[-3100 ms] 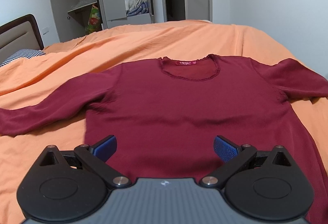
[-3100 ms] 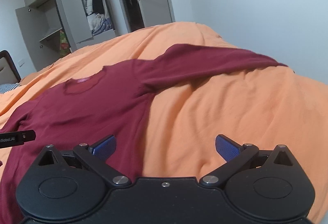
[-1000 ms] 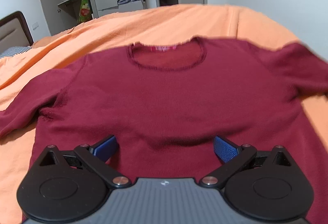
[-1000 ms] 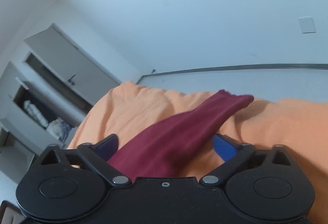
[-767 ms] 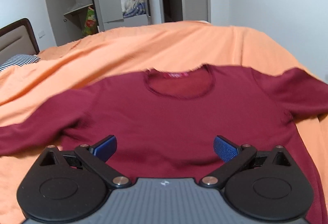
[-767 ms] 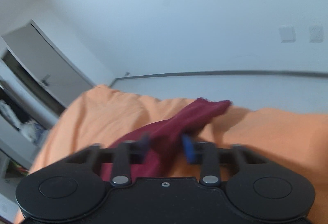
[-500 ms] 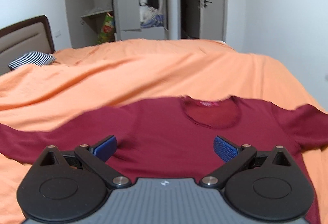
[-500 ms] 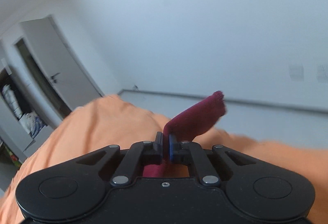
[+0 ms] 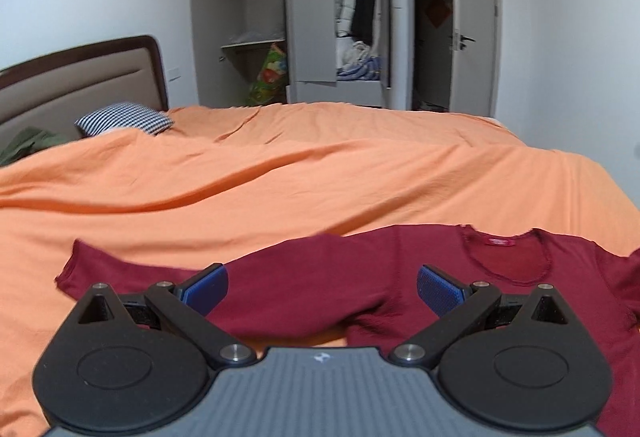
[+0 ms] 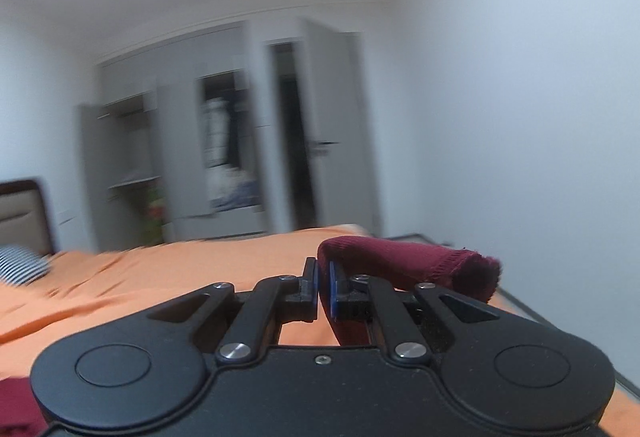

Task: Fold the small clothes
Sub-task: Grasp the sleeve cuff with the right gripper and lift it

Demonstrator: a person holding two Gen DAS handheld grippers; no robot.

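Note:
A dark red long-sleeved top [image 9: 400, 277] lies flat on the orange bedspread [image 9: 280, 177], neckline [image 9: 504, 257] toward the far side. Its left sleeve [image 9: 132, 269] stretches out to the left. My left gripper [image 9: 322, 289] hovers open above the sleeve near the armpit, with cloth below the gap but nothing pinched. In the right wrist view my right gripper [image 10: 323, 287] is shut on the other sleeve [image 10: 408, 261], lifted off the bed. The cuff [image 10: 476, 273] droops over to the right of the fingers. That view is blurred.
A checked pillow [image 9: 124, 121] and a padded headboard [image 9: 80, 85] lie at the far left. Behind the bed stand an open wardrobe [image 9: 320, 33] with clothes inside and an open door [image 9: 472, 25]. The bedspread has long wrinkles across its middle.
My right gripper went from open around the right sleeve to shut on it, then lifted it and swung toward the wardrobe. My left gripper stayed open and shifted left, over the left sleeve.

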